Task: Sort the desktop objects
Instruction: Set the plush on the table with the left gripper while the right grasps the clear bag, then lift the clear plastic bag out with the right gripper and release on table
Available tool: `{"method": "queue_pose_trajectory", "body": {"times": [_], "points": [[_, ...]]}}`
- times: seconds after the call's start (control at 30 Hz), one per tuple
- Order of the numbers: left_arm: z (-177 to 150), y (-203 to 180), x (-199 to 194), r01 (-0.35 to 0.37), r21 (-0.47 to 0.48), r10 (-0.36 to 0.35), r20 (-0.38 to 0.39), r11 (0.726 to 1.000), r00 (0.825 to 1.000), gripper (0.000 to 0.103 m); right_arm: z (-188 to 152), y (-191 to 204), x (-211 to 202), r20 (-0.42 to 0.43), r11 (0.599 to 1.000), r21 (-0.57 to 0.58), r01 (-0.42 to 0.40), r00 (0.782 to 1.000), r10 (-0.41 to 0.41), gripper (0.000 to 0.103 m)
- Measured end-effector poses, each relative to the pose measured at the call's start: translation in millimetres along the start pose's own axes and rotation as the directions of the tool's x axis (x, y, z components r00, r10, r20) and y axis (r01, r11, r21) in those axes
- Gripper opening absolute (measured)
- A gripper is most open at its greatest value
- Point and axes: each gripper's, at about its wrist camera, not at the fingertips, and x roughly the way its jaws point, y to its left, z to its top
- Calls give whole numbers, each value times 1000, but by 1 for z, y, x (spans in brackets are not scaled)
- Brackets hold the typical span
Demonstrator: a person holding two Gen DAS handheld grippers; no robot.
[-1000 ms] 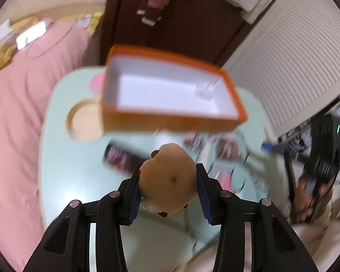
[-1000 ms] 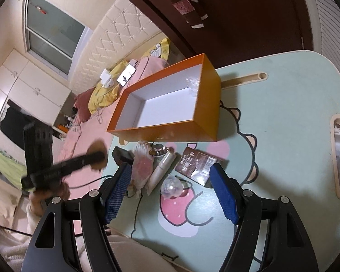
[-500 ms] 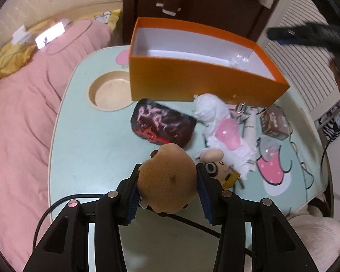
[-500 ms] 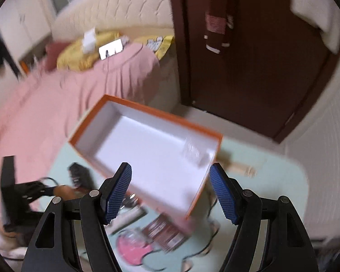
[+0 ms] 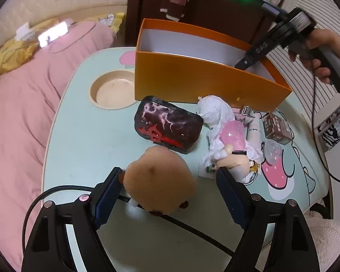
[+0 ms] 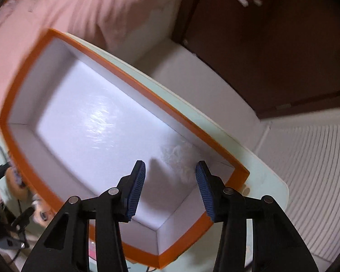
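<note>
In the left wrist view my left gripper (image 5: pixel 167 179) is open. A tan plush toy (image 5: pixel 158 181) sits on the table between its fingers, against the left pad and clear of the right one. Beyond it lie a dark pouch (image 5: pixel 167 127), a white cloth (image 5: pixel 215 113) and a small doll (image 5: pixel 235 161). The orange box (image 5: pixel 192 83) stands behind them. In the right wrist view my right gripper (image 6: pixel 170 174) is open and empty over the box (image 6: pixel 27 72). A clear crumpled plastic item (image 6: pixel 181 156) lies inside, just ahead of the fingertips.
A round cup recess (image 5: pixel 112 90) is in the mint table (image 5: pixel 83 140) at the left. A brown carton (image 5: pixel 276 127), a white tube (image 5: pixel 253 131) and a clear ball (image 5: pixel 273 148) lie at the right. A black cable (image 5: pixel 56 192) crosses the front. A pink bed (image 5: pixel 18 104) is at the left.
My left gripper has opened and let go of the plush toy, which now rests on the table. My right gripper has moved down over the orange box.
</note>
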Motion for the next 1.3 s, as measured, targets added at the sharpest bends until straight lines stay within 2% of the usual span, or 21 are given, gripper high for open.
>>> {"method": "queue_pose_trajectory", "body": {"times": [0.1, 0.17, 0.2, 0.3, 0.47, 0.57, 0.7, 0.8, 0.9, 0.97, 1.17, 1.3], "points": [[0, 1, -1, 6, -8, -6, 5, 1000, 1000, 83, 4, -1, 13, -28, 995, -16, 94, 995, -94, 47], [0, 3, -2, 9, -17, -9, 11, 1000, 1000, 83, 2, 4, 16, -21, 986, -49, 161, 987, -162, 35], [0, 4, -3, 12, -24, -12, 16, 1000, 1000, 83, 1, 5, 19, -23, 978, -63, 200, 979, -201, 32], [1, 9, -8, 27, -42, -26, 34, 999, 999, 83, -2, 2, 16, 0, 979, -53, 198, 980, -198, 30], [2, 13, -26, 51, -56, -46, 90, 997, 995, 83, -7, -10, -5, 51, 997, 27, 68, 996, -69, 29], [7, 19, -41, 54, -62, -46, 131, 997, 990, 83, -21, -12, -35, 150, 999, 49, 2, 989, -10, 29], [14, 36, -73, 71, -97, -50, 200, 993, 979, 83, -49, -12, -85, 310, 989, 60, -136, 944, 111, 29], [15, 49, -103, 80, -125, -46, 255, 989, 966, 83, -70, -9, -111, 386, 976, 55, -211, 906, 175, 29], [18, 59, -126, 80, -132, -40, 284, 988, 958, 83, -91, 3, -120, 414, 962, 41, -269, 881, 229, 29], [18, 62, -138, 70, -127, -32, 281, 989, 959, 83, -106, 8, -124, 439, 955, 28, -294, 862, 253, 29], [4, 35, -132, 62, -34, -56, 161, 997, 985, 83, -150, 50, -89, 490, 919, 23, -394, 806, 333, 29], [-16, 6, -102, 75, 20, -76, 94, 997, 993, 83, -181, 65, -53, 483, 896, 73, -438, 802, 352, 29]]}}
